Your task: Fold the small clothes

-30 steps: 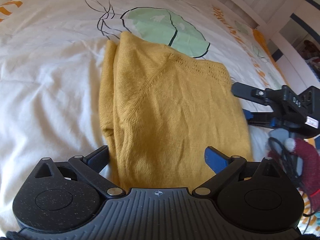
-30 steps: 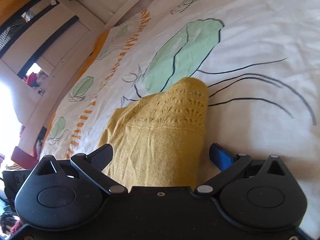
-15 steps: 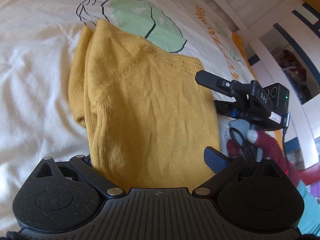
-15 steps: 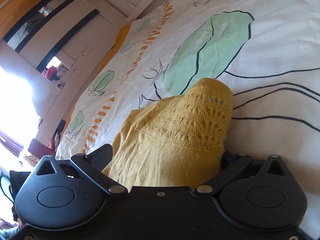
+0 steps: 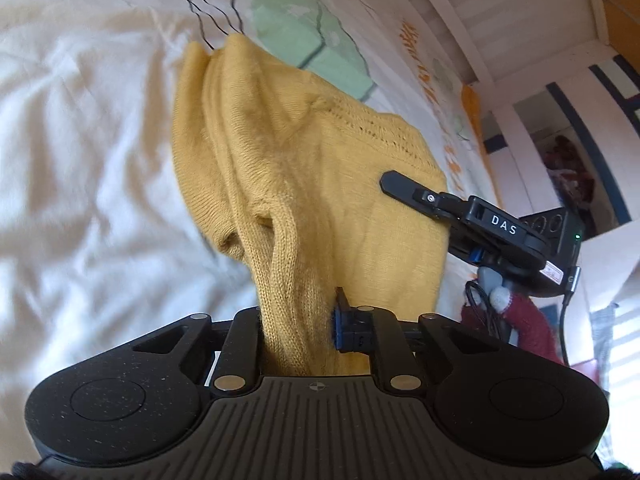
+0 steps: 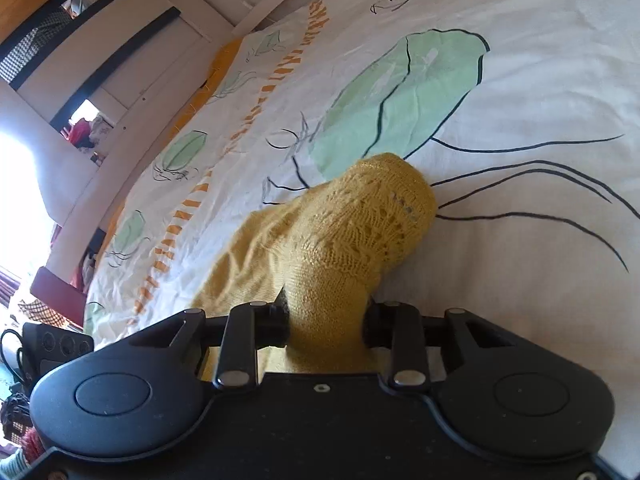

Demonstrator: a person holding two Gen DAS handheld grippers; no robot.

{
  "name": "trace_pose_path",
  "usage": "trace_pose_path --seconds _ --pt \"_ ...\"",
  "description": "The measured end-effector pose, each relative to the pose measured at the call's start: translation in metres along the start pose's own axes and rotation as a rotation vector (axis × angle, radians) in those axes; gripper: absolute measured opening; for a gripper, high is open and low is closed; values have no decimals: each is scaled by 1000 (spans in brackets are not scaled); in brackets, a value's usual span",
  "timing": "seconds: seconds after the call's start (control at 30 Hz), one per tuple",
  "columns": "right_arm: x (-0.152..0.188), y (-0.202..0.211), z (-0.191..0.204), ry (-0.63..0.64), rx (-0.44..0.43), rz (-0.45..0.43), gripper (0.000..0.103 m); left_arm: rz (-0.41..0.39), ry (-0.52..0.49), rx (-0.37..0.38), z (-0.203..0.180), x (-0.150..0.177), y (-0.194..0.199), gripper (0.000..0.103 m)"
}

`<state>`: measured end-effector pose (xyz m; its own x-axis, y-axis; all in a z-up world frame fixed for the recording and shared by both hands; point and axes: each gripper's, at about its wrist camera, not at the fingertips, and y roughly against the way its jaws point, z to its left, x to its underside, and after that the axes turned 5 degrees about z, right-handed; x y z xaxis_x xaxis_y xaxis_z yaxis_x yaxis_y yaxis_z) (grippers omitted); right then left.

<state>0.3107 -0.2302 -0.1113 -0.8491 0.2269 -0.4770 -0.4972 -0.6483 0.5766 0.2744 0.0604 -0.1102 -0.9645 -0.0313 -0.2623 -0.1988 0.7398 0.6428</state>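
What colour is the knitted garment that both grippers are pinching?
Mustard yellow knitted garment, with a lacy openwork band, clearest in the right wrist view.

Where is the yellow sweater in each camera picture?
Left wrist view: the yellow sweater fills the middle, running down into the left gripper, which pinches it; the right gripper grips its right edge.
Right wrist view: the sweater sits low in the middle, bunched between the fingers of the right gripper.
Shared landmark: the green leaf print on the bedsheet, just beyond the sweater's far end.
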Motion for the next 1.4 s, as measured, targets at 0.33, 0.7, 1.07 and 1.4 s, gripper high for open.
trace_pose_path --seconds 0.33,0.7,1.07,1.4 --pt "76 82 12 -63 90 112 42 89 -48 44 -39 104 5 15" --pt "123 119 -2 -115 253 -45 65 -19 14 -114 -27 157 20 22" --pt "131 143 7 -69 311 -226 89 -74 -150 -288 -58 188 31 26" --pt "141 141 9 14 402 -264 90 -219 -387 -413 -119 201 77 26"
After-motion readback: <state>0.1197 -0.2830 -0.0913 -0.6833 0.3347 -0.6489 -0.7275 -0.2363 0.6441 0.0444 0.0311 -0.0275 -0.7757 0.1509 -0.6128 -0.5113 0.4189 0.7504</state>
